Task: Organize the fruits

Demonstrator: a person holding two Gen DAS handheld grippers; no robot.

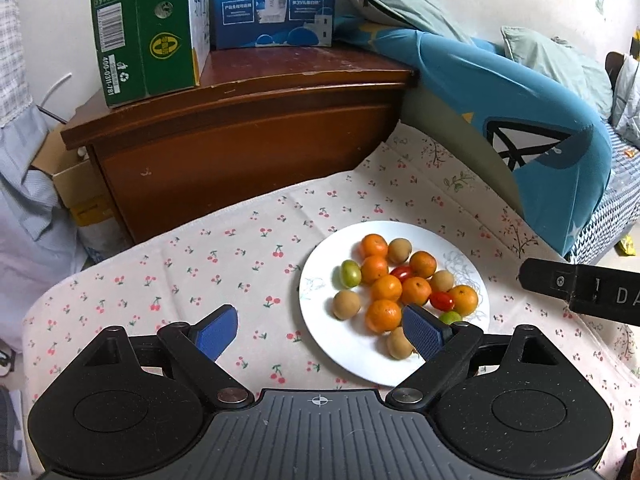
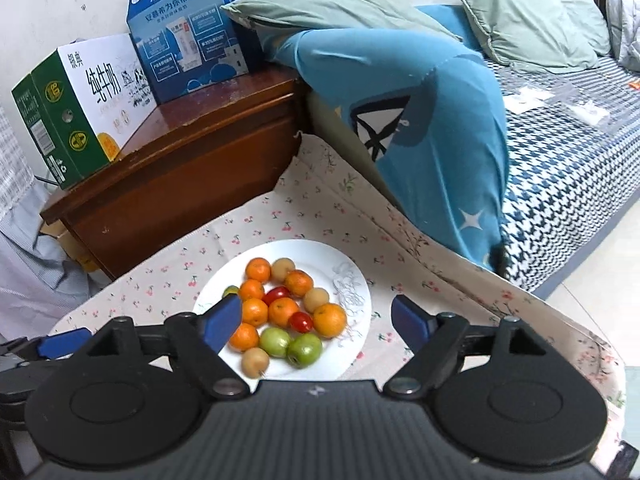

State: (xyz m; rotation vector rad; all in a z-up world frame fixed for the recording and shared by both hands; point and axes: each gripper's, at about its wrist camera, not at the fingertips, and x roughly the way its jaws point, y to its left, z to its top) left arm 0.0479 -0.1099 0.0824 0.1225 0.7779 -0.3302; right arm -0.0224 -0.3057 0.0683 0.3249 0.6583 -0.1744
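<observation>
A white plate (image 1: 348,360) (image 2: 352,276) on the cherry-print cloth carries a heap of small fruit: several oranges (image 1: 386,288) (image 2: 283,312), two red tomatoes (image 1: 442,301) (image 2: 301,321), green fruits (image 1: 351,273) (image 2: 305,350) and brown round fruits (image 1: 347,305) (image 2: 255,362). My left gripper (image 1: 318,316) hovers open over the plate's near left edge, holding nothing. My right gripper (image 2: 317,302) hangs open above the plate with fruit below its gap, and its pads touch none of it. One left-gripper pad (image 2: 60,342) shows at the right wrist view's left edge.
A brown wooden cabinet (image 1: 248,136) (image 2: 180,168) stands behind the table, with a green milk carton (image 1: 144,28) and a blue box (image 1: 272,0) on top. A blue cushion (image 1: 520,120) (image 2: 420,128) and a bed with pillows lie to the right.
</observation>
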